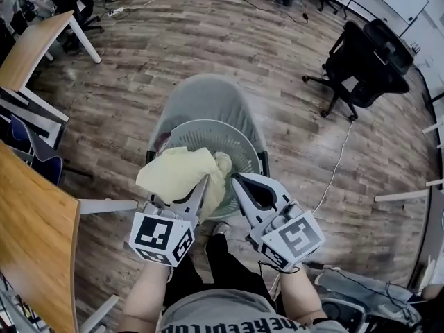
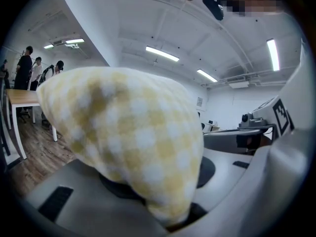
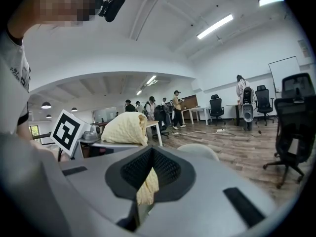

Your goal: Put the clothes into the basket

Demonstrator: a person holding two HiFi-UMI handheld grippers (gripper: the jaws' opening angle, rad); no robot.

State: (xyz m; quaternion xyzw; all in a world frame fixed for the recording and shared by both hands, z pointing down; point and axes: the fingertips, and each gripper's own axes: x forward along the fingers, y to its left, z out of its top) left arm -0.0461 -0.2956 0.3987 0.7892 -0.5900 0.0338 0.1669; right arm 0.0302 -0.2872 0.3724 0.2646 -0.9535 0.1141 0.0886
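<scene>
Nearest, the person's forearms reach forward, each hand carrying a hand-held gripper with a marker cube. The left hand-held gripper [image 1: 198,193] is clamped on a pale yellow-and-white checked cloth [image 1: 177,172]; in the left gripper view the bunched fabric fills the space between the jaws and bulges well above them. The right hand-held gripper [image 1: 237,180] is just beside it, and its jaws are pinched together on a thin edge of the same cloth, which shows as a yellow strip between the dark ribbed pads.

The cloth is held up between the two grippers as a rumpled heap over the near rim of a round, light grey slatted plastic basket [image 1: 239,134]. Whether its underside touches the basket cannot be told. The basket stands on a grey shell-backed chair [image 1: 208,92].

To the left is a light wooden bench [image 1: 35,241]. Beyond lies a brown wood-plank floor [image 1: 208,33] with a white cable [image 1: 340,159] running across it. A black swivel office chair [image 1: 368,61] stands well apart at the far right.
</scene>
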